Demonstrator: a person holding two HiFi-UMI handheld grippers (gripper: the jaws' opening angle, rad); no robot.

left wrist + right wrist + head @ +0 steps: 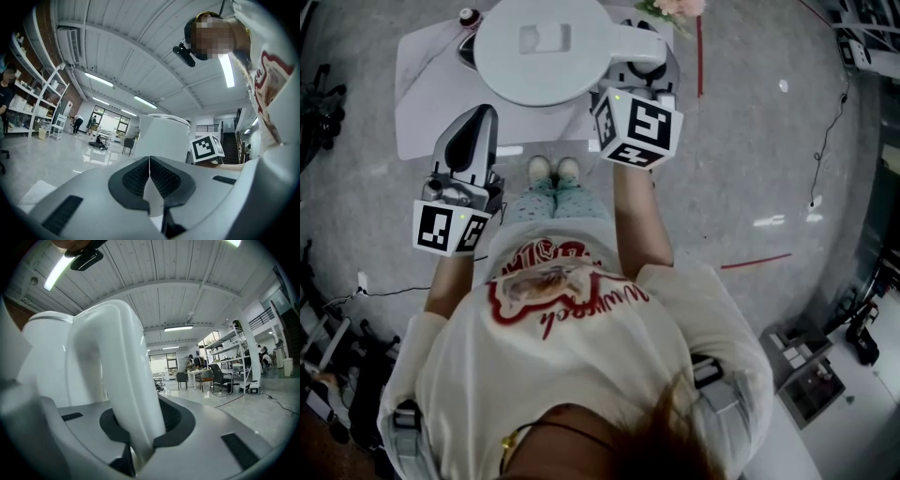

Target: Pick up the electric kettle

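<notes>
The white electric kettle (542,47) shows from above in the head view, its round lid toward me and its handle (633,42) pointing right. My right gripper (637,77), behind its marker cube, is shut on that handle. In the right gripper view the curved handle (117,380) runs down between the pads, with the kettle body (47,362) to the left. My left gripper (480,117) hovers left of the kettle with its pads (140,176) pressed together and nothing between them. The kettle (164,136) stands just beyond it in the left gripper view.
A small white table (422,84) lies under and behind the kettle, with a red-topped object (469,16) at its far edge and pink flowers (675,7) at the back right. Grey floor surrounds it, with cables and equipment along the edges.
</notes>
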